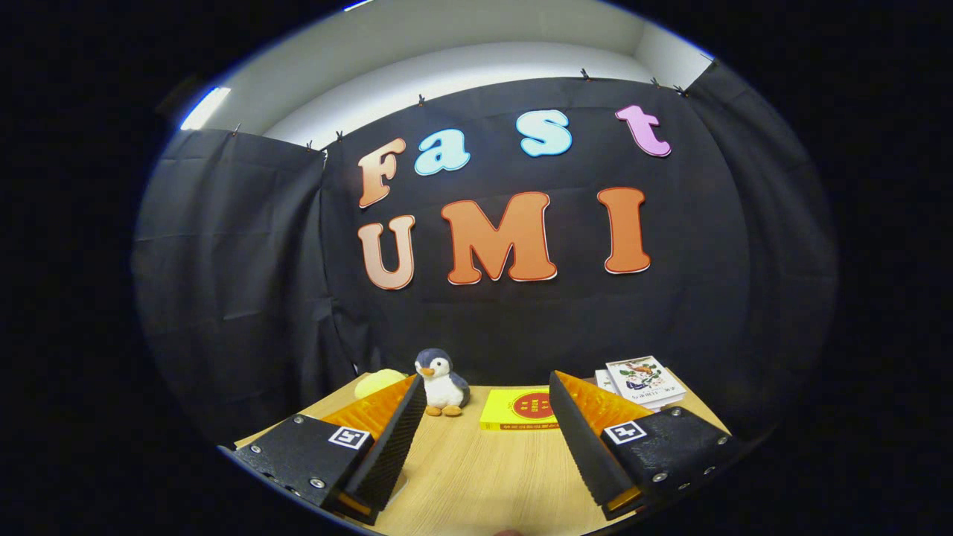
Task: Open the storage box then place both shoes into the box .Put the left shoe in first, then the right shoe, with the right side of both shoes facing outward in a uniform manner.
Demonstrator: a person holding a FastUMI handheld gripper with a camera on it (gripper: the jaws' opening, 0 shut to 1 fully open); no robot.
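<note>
Hand-held gripper (pixel 488 387) spread wide, grasping nothing; bare table (pixel 476 476) between fingers, penguin toy (pixel 442 382), yellow book (pixel 520 409) beyond.

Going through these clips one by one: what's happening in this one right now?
Nothing is being handled yet. The gripper is open, its fingers spread over the wooden table with nothing between them. Beyond them, by the black wall, stand a toy penguin, a yellow book and a stack of booklets. A yellow thing lies left of the penguin.
</note>
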